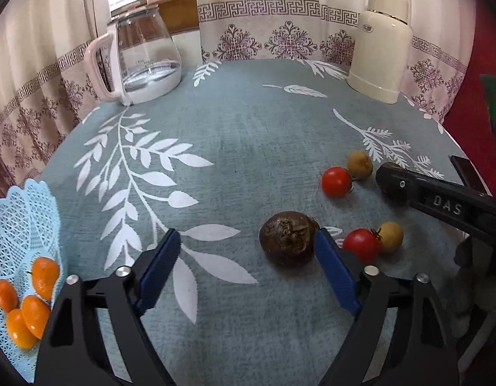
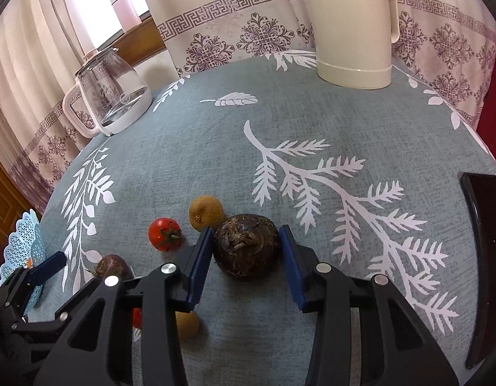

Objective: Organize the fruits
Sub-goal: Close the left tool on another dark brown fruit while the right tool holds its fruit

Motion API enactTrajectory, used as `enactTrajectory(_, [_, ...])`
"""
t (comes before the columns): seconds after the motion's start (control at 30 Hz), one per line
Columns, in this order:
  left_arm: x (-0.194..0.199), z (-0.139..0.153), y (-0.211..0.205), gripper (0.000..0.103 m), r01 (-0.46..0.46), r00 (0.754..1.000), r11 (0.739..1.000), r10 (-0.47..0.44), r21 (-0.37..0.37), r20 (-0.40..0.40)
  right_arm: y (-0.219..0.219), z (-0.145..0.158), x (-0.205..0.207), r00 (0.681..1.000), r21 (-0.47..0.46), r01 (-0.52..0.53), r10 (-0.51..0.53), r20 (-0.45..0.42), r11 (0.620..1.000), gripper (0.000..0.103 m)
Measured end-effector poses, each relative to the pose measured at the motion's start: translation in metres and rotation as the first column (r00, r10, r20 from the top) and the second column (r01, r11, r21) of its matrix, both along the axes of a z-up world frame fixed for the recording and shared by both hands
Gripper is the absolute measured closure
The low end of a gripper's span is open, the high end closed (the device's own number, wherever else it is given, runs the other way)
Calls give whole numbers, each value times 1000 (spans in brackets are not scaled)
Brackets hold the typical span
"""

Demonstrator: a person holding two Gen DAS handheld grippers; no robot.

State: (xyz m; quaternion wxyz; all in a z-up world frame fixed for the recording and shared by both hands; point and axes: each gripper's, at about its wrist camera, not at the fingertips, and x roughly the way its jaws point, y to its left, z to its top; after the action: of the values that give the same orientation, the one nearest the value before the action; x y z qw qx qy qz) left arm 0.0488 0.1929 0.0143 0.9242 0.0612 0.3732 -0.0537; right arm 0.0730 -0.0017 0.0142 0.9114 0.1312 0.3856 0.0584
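A tabletop point(image 1: 248, 128) under a grey-blue cloth w/ white leaf print fills both views, patterned curtains point(image 1: 280, 25) behind it. At the far left stands a glass kettle point(image 1: 141, 58) w/ pale pink handle; at the far right, a cream flask point(image 1: 381, 45). In the left wrist view, the left tool point(image 1: 248, 268) hangs open over the cloth, blue pads wide apart; a dark brown fruit point(image 1: 288, 238) lies just ahead of it, right beside the right-hand pad; contact can't be confirmed. Next to that pad sit a red tomato point(image 1: 360, 243) and a tan round fruit point(image 1: 391, 236), touching. Farther back, a 2nd tomato point(image 1: 336, 180) rests against another tan fruit point(image 1: 360, 164). At the cloth's near left edge, a light-blue lattice basket point(image 1: 19, 218) holds several small orange fruits point(image 1: 29, 299). In the right wrist view, the right tool point(image 2: 246, 251) brackets a 2nd dark brown fruit point(image 2: 246, 246) on the cloth, pads close on both sides, jaws not yet pressed shut; left pad looks about touching, a sliver of cloth shows at the right. A dark flat object point(image 2: 482, 241) lies at the tabletop's right edge.
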Motion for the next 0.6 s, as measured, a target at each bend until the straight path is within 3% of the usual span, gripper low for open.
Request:
enactTrajectory(0.27, [4, -6, -4, 33, 46, 998, 996, -48, -72, -35, -1, 0, 0, 1000, 3, 0, 0, 1, 1000, 60])
enactTrajectory(0.4, [6, -10, -5, 33, 52, 997, 994, -57, -96, -49, 0, 0, -1, 1000, 1, -1, 1, 2, 1000, 60])
enactTrajectory(0.6, [5, -10, -8, 51, 78, 995, 990, -85, -119, -58, 2, 0, -2, 1000, -1, -6, 6, 7, 1000, 60])
